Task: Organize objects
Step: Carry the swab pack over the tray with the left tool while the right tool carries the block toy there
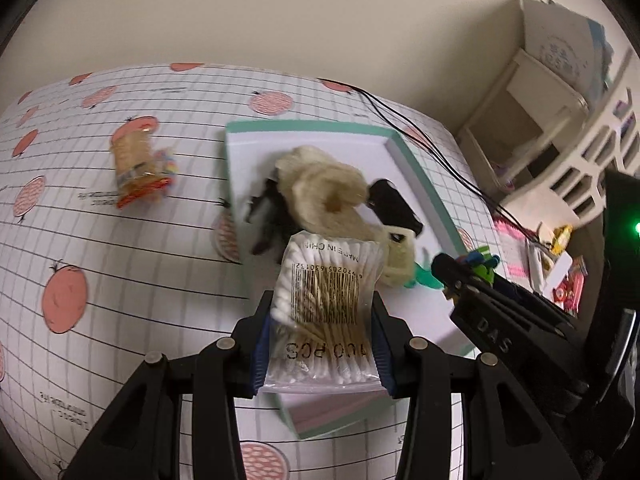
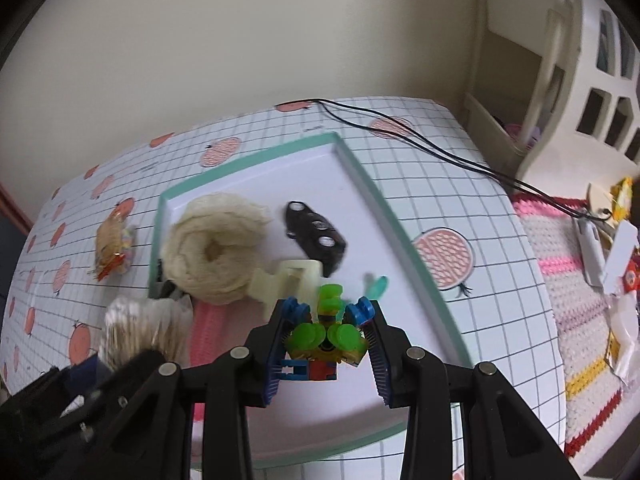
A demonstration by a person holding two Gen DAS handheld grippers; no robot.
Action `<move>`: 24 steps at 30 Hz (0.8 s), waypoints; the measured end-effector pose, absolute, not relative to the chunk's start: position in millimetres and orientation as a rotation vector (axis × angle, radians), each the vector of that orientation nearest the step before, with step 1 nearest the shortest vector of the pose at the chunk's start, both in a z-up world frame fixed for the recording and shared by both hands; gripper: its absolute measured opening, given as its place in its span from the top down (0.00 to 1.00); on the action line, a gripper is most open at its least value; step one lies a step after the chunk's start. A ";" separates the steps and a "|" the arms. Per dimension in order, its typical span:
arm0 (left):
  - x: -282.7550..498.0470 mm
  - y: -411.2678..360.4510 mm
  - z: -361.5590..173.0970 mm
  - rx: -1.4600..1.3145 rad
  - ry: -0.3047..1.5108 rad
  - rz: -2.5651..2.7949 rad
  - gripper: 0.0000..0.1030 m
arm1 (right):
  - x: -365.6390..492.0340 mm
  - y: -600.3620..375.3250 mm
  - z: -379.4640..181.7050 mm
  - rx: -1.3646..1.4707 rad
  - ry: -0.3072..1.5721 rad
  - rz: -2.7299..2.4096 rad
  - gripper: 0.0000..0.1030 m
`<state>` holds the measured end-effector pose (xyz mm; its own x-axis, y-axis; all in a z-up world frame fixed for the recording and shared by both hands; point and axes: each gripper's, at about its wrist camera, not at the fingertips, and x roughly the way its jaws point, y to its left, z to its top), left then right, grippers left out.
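A clear bag of cotton swabs [image 1: 325, 304] sits between the fingers of my left gripper [image 1: 322, 305], which is shut on it above the near left edge of the white, teal-rimmed tray [image 1: 424, 196]. The right gripper [image 2: 328, 309] is shut on a colourful block toy [image 2: 326, 336] with green, blue and red parts, held over the tray [image 2: 362, 178]. Inside the tray lie a cream yarn ball [image 2: 216, 248], a black key-fob-like object [image 2: 316, 234], a cream plastic piece [image 2: 288, 280] and a small teal item [image 2: 377, 286]. The swab bag [image 2: 140, 328] shows at lower left.
A snack packet [image 1: 136, 168] lies on the gridded tablecloth, left of the tray. A black cable [image 2: 420, 144] runs across the table's far right corner. To the right are a white shelf unit [image 2: 532, 80] and a crocheted mat [image 2: 576, 280] with small packets.
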<state>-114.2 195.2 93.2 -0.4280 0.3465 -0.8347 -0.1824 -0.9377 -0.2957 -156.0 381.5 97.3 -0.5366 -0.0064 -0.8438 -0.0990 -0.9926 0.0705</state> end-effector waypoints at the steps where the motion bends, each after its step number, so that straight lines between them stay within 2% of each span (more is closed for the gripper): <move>1: -113.3 199.6 91.9 -1.462 -0.219 2.400 0.56 | -156.0 384.3 95.7 -1.487 0.172 2.695 0.62; 9: -110.7 225.8 83.6 -1.464 -0.138 2.358 0.56 | -157.2 405.7 81.7 -1.520 0.239 2.618 0.62; 14: -113.8 229.7 75.5 -1.488 -0.149 2.345 0.56 | -158.5 412.6 76.3 -1.537 0.290 2.600 0.62; 24: -115.7 237.5 63.0 -1.523 -0.113 2.317 0.56 | -161.1 409.5 64.1 -1.610 0.291 2.576 0.62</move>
<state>-115.7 237.5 63.0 -0.3514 0.3426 -0.8713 -0.2560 -0.9303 -0.2626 -161.1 409.5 64.1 -0.4405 -0.0243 -0.8974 -0.1764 -0.9778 0.1131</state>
